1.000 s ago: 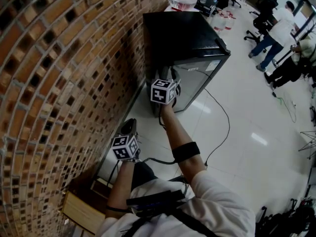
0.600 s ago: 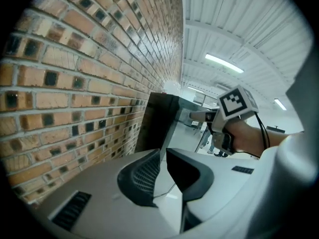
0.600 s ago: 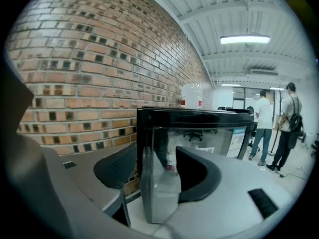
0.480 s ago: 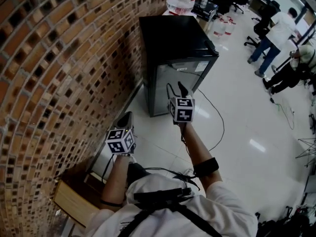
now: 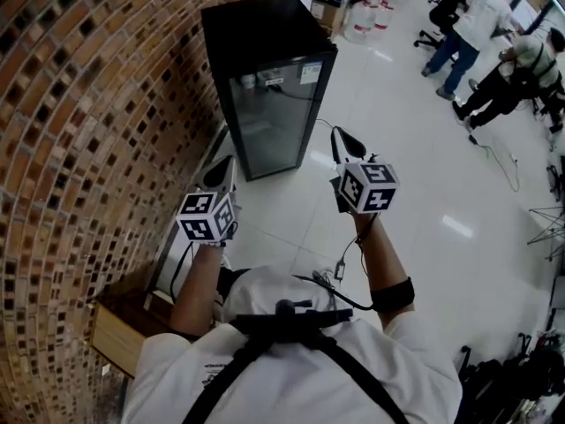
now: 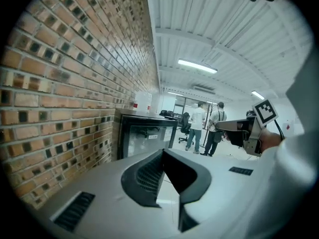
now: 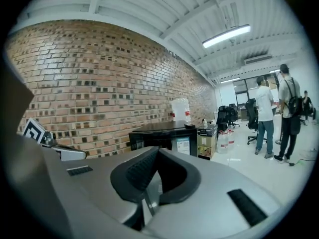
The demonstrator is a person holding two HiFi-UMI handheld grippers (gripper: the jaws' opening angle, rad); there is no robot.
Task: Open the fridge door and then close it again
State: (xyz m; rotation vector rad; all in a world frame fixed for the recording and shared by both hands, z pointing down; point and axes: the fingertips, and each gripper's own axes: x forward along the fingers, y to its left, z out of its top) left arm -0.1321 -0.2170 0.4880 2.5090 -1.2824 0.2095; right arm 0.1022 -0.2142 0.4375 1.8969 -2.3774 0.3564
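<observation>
The fridge (image 5: 269, 78) stands against the brick wall (image 5: 79, 122), ahead of me and well apart from both my tools. Its glass door (image 5: 272, 124) lies flush in its dark frame, so it is closed.

My left gripper (image 5: 222, 168) has its jaws pressed together with nothing between them. My right gripper (image 5: 346, 141) is the same: its jaws have just been closing, and they have met on empty air. Both are held up in front of me over the shiny floor (image 5: 415, 175), the left nearer the wall.

I judge the door to be stiff and fairly light, swinging on a hinge. A seal round the frame will likely resist at first and then let go all at once. The glass is slick and gives no purchase, and I would not press hard on it (it is the one fragile part). The fridge is small and the floor glossy, so a sharp tug might drag the whole box. I would take hold on the frame at the door's free edge, away from the hinge. I cannot make out a handle, nor which side the hinge is on.
</observation>
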